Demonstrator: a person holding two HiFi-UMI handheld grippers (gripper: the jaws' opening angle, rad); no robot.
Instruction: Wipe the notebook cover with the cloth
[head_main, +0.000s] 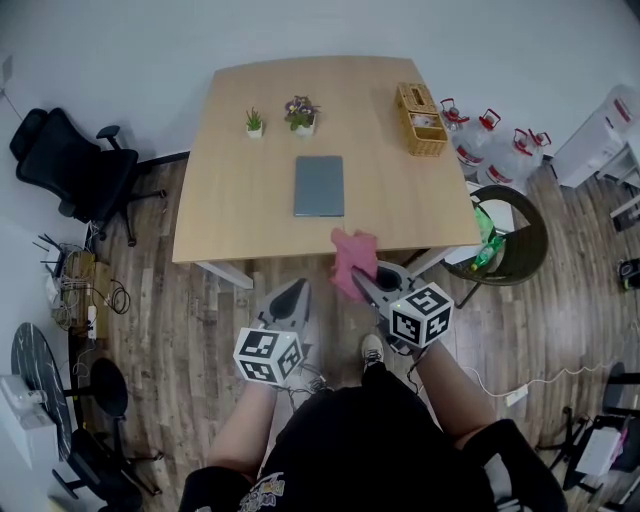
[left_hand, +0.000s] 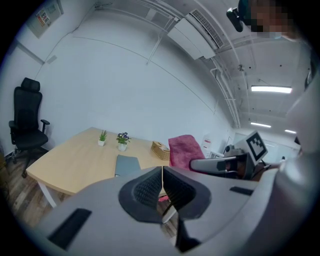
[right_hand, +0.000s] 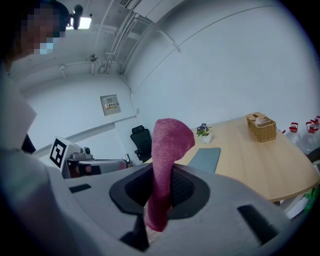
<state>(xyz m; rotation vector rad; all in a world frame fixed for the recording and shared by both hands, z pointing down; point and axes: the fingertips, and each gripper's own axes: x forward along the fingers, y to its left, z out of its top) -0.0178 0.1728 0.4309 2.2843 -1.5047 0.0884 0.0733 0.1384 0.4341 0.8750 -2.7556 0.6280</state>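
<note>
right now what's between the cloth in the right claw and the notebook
Nothing but bare table: in the head view only plain wood lies between the cloth and the notebook.

Wooden table (head_main: 230, 190), green pot plant (head_main: 254, 122), flowering plant (head_main: 301, 112), wicker basket (head_main: 421, 119), office chair (head_main: 72, 168), perhaps water jugs (head_main: 477, 142)

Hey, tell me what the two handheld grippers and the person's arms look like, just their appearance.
The left gripper and right gripper are both light grey, tapered shells. Inside the jaws are black ribbed pads. Each gripper carries a white cube printed with black square markers. The person wears a black top, and no sleeves cover the forearms.
</note>
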